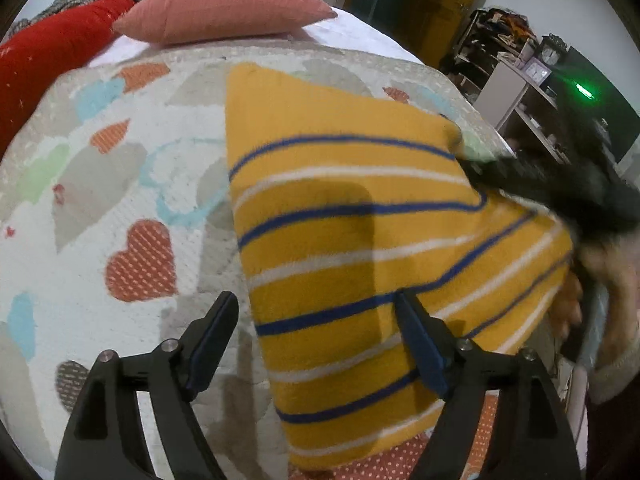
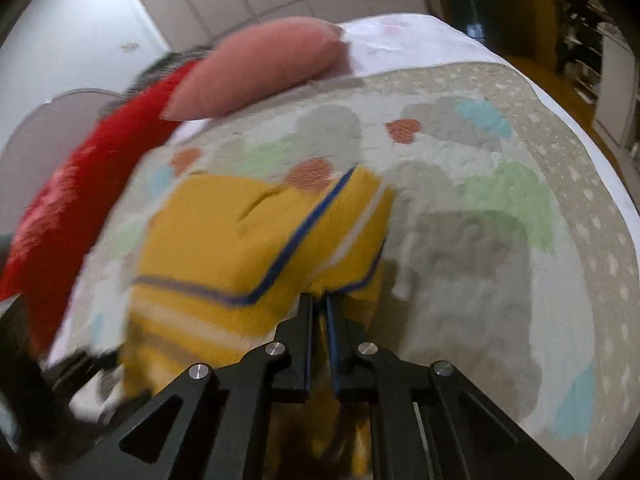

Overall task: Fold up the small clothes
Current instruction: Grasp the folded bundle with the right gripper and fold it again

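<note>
Yellow striped garment (image 1: 344, 240) lies on the heart-patterned blanket (image 1: 120, 184) — right side lifted. Right gripper (image 2: 319, 300) clenched on its edge (view blurred). Left gripper (image 1: 316, 300) spread wide above the cloth — gripping nothing. Pink pillow (image 1: 224, 6) beyond.

Right gripper (image 2: 319, 300) clamped on yellow striped garment (image 2: 224, 240); heart-print blanket (image 2: 500, 240) beneath; pink pillow (image 2: 260, 68), red cushion (image 2: 76, 188) behind.
</note>
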The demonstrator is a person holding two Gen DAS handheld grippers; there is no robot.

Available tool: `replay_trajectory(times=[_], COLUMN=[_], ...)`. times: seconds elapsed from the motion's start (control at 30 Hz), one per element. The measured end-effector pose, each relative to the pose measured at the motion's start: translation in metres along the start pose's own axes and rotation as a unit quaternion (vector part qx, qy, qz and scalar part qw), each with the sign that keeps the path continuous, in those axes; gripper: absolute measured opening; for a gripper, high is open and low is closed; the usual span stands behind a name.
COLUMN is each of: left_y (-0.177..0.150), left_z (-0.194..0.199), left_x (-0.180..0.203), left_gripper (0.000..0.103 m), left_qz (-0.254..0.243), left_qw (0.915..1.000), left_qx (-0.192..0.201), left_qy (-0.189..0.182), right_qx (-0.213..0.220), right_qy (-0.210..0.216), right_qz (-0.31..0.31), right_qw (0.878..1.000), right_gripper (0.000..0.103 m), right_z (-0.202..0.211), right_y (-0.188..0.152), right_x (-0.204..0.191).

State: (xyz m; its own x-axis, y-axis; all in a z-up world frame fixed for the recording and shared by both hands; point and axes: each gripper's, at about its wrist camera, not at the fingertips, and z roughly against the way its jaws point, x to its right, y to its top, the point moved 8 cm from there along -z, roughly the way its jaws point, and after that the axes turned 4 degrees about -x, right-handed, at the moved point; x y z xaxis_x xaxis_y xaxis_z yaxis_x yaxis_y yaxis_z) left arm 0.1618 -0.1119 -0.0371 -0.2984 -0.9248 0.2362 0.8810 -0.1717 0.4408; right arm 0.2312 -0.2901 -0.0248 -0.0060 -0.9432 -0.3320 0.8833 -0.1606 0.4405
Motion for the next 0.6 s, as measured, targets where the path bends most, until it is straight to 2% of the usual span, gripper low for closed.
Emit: replay_trajectory(times=[0.13, 0.2, 0.33, 0.4, 0.47, 0.53, 0.57, 0.6], left_y=[-0.008, -0.01, -0.021, -0.032, -0.043, -0.055, -0.059, -0.065], left_z=[-0.007, -0.003, 0.031, 0.056, 0.076, 0.095, 0.105, 0.12], left_x=[0.002, 0.001, -0.003, -0.003, -0.003, -0.001, 0.0, 0.0], left_gripper=[0.086, 0.086, 0.086, 0.086, 0.086, 0.086, 0.086, 0.086], left_qz=[0.001, 0.007, 0.021, 0.026, 0.029, 0.03, 0.032, 0.034], left_qw=[1.0, 1.0, 0.9994, 0.9984, 0.9974, 0.9964, 0.9956, 0.9941], left_qx=[0.004, 0.004, 0.028, 0.049, 0.066, 0.079, 0.088, 0.103], left_qy=[0.003, 0.002, 0.003, -0.001, 0.005, 0.007, 0.007, 0.009], right_qx=[-0.021, -0.023, 0.034, 0.066, 0.079, 0.08, 0.075, 0.068], right_qy=[-0.045, -0.044, -0.052, -0.032, -0.003, 0.022, 0.032, 0.036], right_qz=[-0.023, -0.028, -0.028, -0.009, 0.017, 0.039, 0.047, 0.049], right_qw=[0.999, 0.998, 0.998, 0.997, 0.997, 0.996, 0.996, 0.996], right_gripper=[0.006, 0.007, 0.008, 0.008, 0.009, 0.013, 0.021, 0.034], right_z=[-0.026, -0.025, 0.023, 0.057, 0.079, 0.09, 0.09, 0.087], right_y=[0.015, 0.017, 0.011, -0.001, -0.018, -0.037, -0.049, -0.059], right_x=[0.02, 0.022, 0.022, 0.008, -0.013, -0.032, -0.039, -0.043])
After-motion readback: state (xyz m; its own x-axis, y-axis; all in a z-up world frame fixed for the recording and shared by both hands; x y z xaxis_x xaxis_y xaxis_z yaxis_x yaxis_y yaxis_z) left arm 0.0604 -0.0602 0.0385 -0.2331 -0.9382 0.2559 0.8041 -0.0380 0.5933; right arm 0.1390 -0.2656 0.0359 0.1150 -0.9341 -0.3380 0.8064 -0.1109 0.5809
